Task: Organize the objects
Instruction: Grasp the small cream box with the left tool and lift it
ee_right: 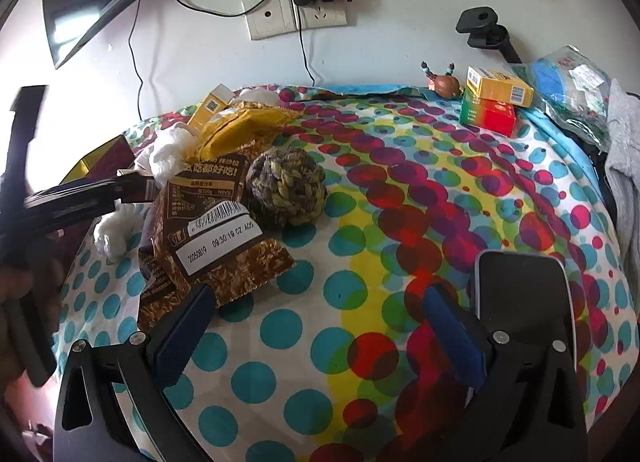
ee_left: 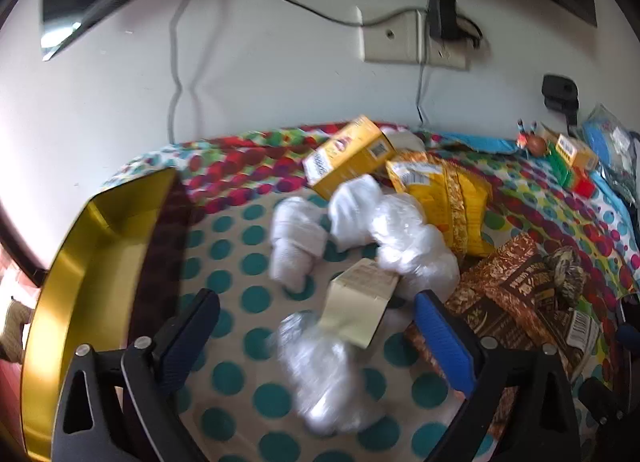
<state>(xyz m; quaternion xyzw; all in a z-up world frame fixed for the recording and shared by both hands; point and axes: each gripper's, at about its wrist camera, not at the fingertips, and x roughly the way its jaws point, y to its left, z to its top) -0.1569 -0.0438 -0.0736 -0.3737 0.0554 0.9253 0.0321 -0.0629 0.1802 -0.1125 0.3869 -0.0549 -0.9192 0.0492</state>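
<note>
Both my claws are spread apart, nothing between the fingers: left gripper (ee_left: 316, 316) hovers over the pile at the left side of the polka-dot cloth (ee_right: 360, 198), right gripper (ee_right: 316, 312) over bare cloth near the front edge. Count from the left wrist: three crinkly clear plastic bags, blurred — one (ee_left: 320, 378) right between my left fingers' line, one (ee_left: 416, 254) behind it, a whiter one (ee_left: 298, 242) to its left. One small pale cardboard box (ee_left: 360, 302) lies tilted between the plastic bags. Two yellow items behind: a rigid yellow box (ee_left: 348, 158) and a soft yellow foil packet (ee_left: 448, 198) leaning against it. One brown foil snack packet (ee_right: 216, 230), glossy, with barcode sticker, sits just right of the pile; one round woven rope ball (ee_right: 286, 188), olive and dark, touches its far edge. One gold-lined tray (ee_left: 92, 254), rigid and shiny, at the cloth's left edge. Far right corner: small yellow box (ee_right: 500, 88) stacked on a red-green box (ee_right: 486, 114), a brown figurine (ee_right: 444, 84) beside them, a clear bag with blue contents (ee_right: 568, 82) at the right edge. One phone (ee_right: 524, 298), flat and dark-screened, lies just beside my right finger.
</note>
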